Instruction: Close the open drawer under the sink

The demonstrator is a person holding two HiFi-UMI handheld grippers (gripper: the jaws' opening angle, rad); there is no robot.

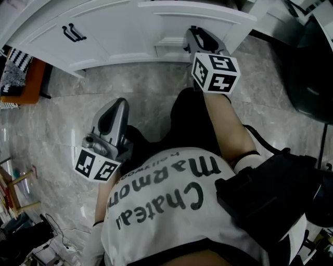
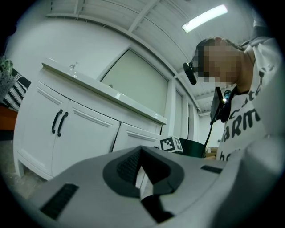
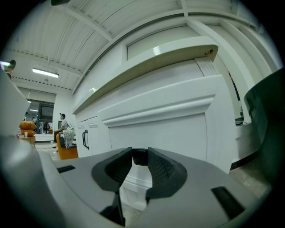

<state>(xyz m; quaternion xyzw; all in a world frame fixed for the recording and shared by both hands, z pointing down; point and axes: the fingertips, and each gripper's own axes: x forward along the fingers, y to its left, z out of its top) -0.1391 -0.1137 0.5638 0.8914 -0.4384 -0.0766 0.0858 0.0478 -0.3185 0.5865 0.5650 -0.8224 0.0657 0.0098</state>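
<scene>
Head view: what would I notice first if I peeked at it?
Probably the right gripper with its black-and-white marker cube, up at the pulled-out white drawer, jaws closed on the dark drawer handle. Next come the big black letters on the person's white shirt at the bottom. The left gripper hangs over the grey stone floor, jaws together and empty.

This looks like a bathroom display set up in a large hall. A white panelled vanity cabinet (image 2: 67,133) with black bar handles (image 2: 59,122) and a pale countertop (image 2: 111,93) stands on grey marble-patterned floor tiles (image 1: 57,130), under a ribbed white ceiling (image 3: 58,49) with long tube lights (image 2: 204,18).
</scene>
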